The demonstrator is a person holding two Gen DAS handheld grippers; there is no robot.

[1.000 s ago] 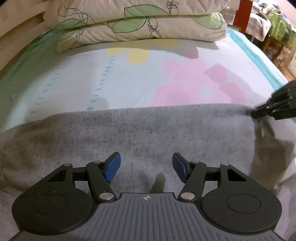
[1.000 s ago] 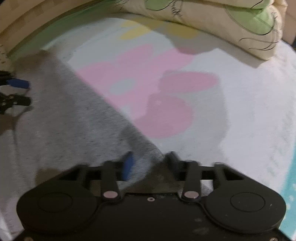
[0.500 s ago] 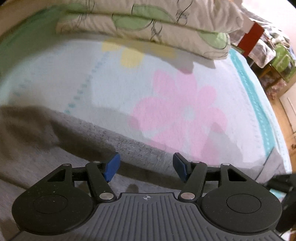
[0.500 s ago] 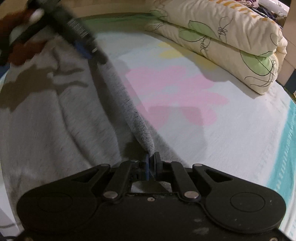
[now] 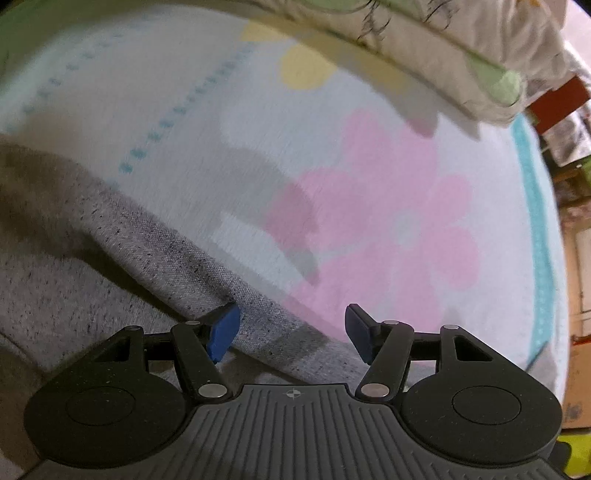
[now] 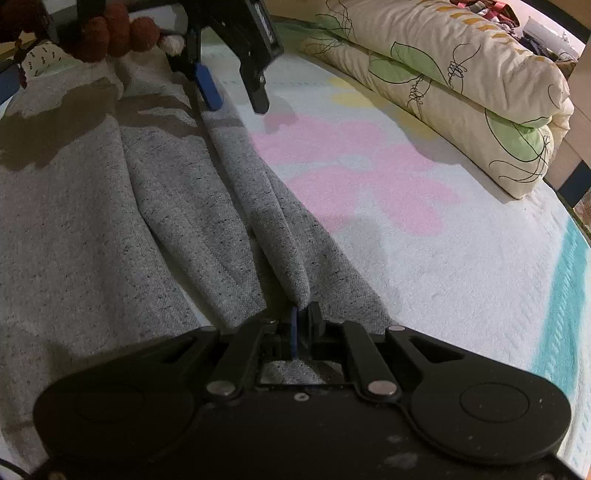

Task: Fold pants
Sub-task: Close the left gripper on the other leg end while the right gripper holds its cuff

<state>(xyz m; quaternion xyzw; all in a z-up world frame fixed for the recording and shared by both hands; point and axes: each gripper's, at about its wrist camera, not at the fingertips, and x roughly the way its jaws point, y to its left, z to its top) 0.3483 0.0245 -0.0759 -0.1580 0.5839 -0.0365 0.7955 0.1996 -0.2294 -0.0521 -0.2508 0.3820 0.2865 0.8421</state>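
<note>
Grey speckled pants (image 6: pixel 110 221) lie spread over the left part of the bed. My right gripper (image 6: pixel 301 319) is shut on the pants' far edge, which rises in a taut ridge (image 6: pixel 258 192) toward my left gripper (image 6: pixel 236 94). In the left wrist view the left gripper (image 5: pixel 291 330) stands open and tilted down over that same edge of the pants (image 5: pixel 110 295). Its left blue pad (image 5: pixel 223 332) rests against the grey cloth, while the right pad (image 5: pixel 356 332) hangs over the sheet. Cloth lies between the pads but they do not pinch it.
The bedsheet (image 6: pixel 406 258) is white with a pink flower (image 5: pixel 388 229) and a teal border (image 6: pixel 565 295). A folded quilt with green leaves (image 6: pixel 461 92) lies along the far side. A hand (image 6: pixel 110 33) holds the left gripper. Room clutter (image 5: pixel 565 122) stands beyond the bed.
My right gripper went from open around the pants' edge to shut on it and pulled it into a ridge. The left gripper rolled and slid along the edge, still open.
</note>
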